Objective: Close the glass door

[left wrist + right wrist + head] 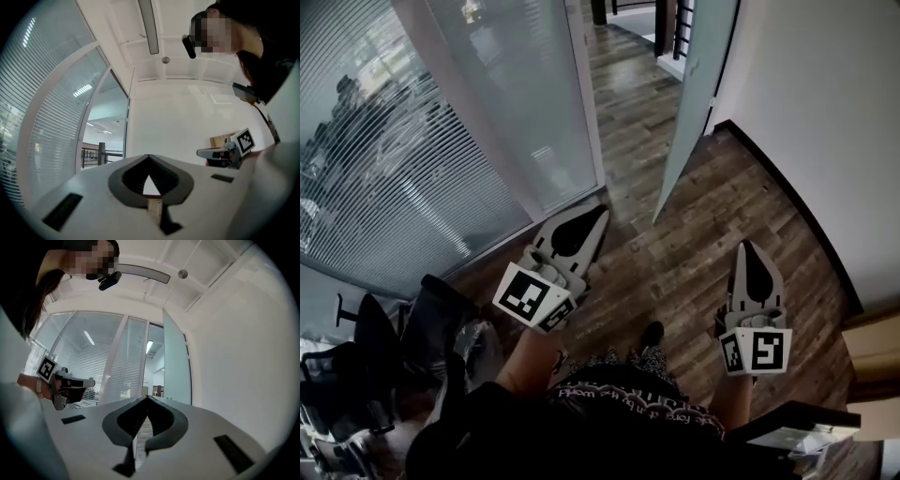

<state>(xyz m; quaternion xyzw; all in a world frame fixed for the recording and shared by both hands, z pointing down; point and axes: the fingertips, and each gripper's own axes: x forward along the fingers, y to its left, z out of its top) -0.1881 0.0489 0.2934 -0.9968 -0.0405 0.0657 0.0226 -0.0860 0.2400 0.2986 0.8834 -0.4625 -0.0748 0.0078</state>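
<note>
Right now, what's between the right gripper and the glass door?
Only bare wood floor, per the head view; the right gripper and glass door are apart.

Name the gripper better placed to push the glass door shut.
Probably right: the right gripper is on the wall side of the glass door; the left gripper sits in its closing path.

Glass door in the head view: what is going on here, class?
A person holds the left tongs and right tongs out toward the doorway. Both are shut with nothing in them. The glass door stands open, angled in beside the white wall, and neither tool touches it. Closing it has not yet begun.
</note>
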